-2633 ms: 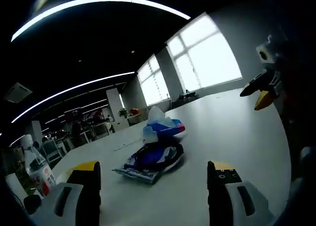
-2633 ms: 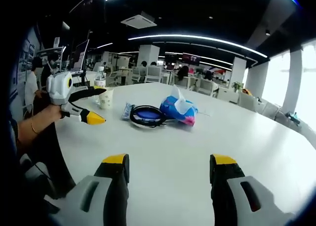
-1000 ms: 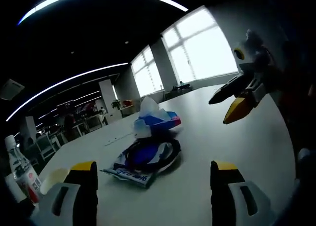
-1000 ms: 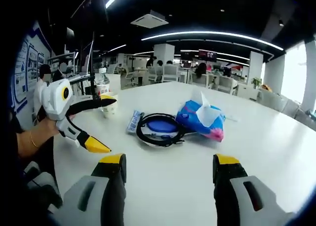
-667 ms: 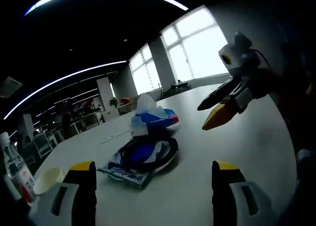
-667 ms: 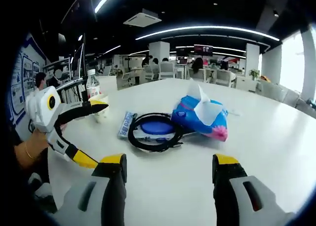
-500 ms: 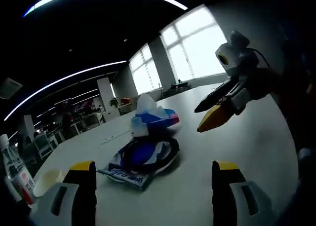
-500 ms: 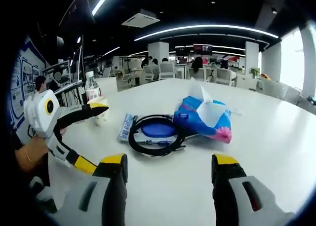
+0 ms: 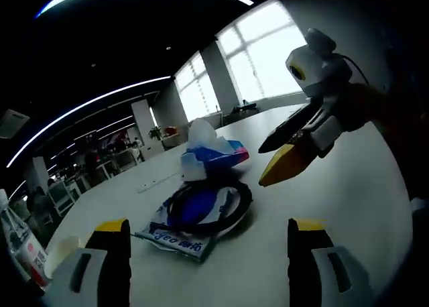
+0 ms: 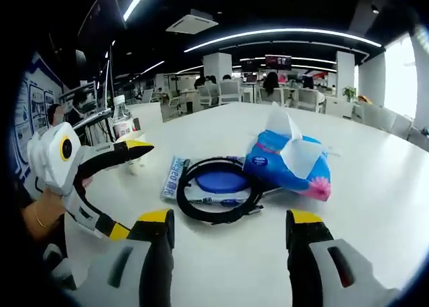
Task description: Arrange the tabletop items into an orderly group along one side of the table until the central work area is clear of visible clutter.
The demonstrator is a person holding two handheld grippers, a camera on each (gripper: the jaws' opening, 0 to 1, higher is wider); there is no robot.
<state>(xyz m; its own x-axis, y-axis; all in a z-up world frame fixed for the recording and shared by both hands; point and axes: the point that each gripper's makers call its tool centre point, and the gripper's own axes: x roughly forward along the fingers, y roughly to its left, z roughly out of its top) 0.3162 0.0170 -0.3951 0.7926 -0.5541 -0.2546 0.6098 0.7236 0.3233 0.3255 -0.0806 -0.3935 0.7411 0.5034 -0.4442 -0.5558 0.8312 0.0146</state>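
Mid-worktop, a black cable coil atop a flat packet, touching the blue tissue pack, cup and bottle far left; left gripper and right gripper both spread, empty, seemingly closing in to gather.

Tissue pack behind black cable coil
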